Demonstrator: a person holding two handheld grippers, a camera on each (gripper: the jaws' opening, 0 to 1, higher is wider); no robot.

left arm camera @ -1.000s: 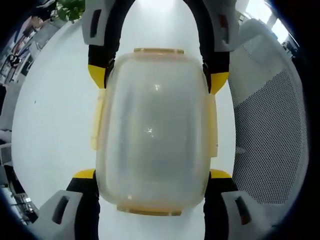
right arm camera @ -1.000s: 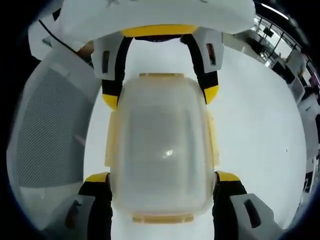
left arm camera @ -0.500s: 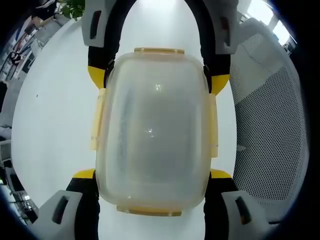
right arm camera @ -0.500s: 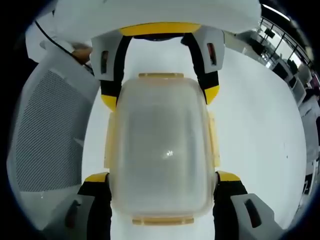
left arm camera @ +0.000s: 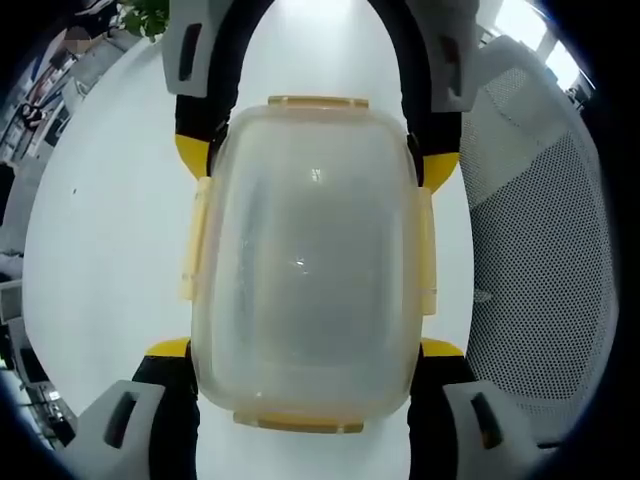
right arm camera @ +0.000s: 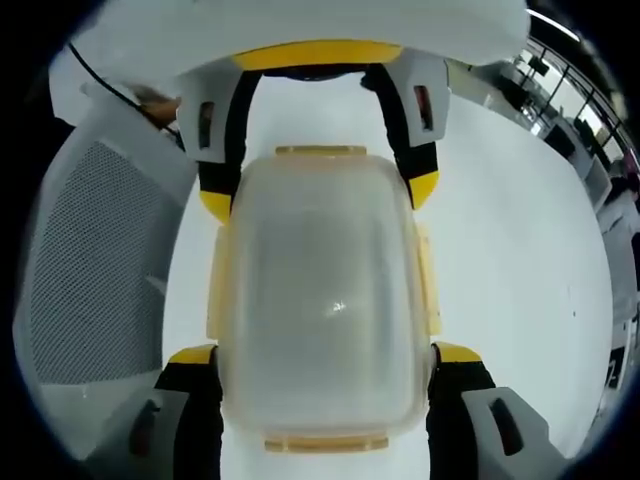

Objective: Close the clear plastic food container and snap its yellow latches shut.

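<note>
The clear plastic food container [left arm camera: 305,260] lies lid-up on a white table, held at both ends. In the left gripper view my left gripper [left arm camera: 305,350] clamps its near end, and my right gripper [left arm camera: 317,158] clamps the far end. In the right gripper view my right gripper [right arm camera: 325,353] presses both sides of the container [right arm camera: 325,300] near its close end, with the left gripper [right arm camera: 318,195] on the far end. Yellow latches [left arm camera: 192,240] [right arm camera: 430,280] run along all sides, the long ones angled slightly outward. Whether they are snapped down I cannot tell.
A white mesh chair [left arm camera: 540,260] stands beside the table [left arm camera: 100,230], and it shows again as a chair [right arm camera: 90,270] on the left of the right gripper view. A plant [left arm camera: 140,15] and office desks [right arm camera: 600,130] lie far off.
</note>
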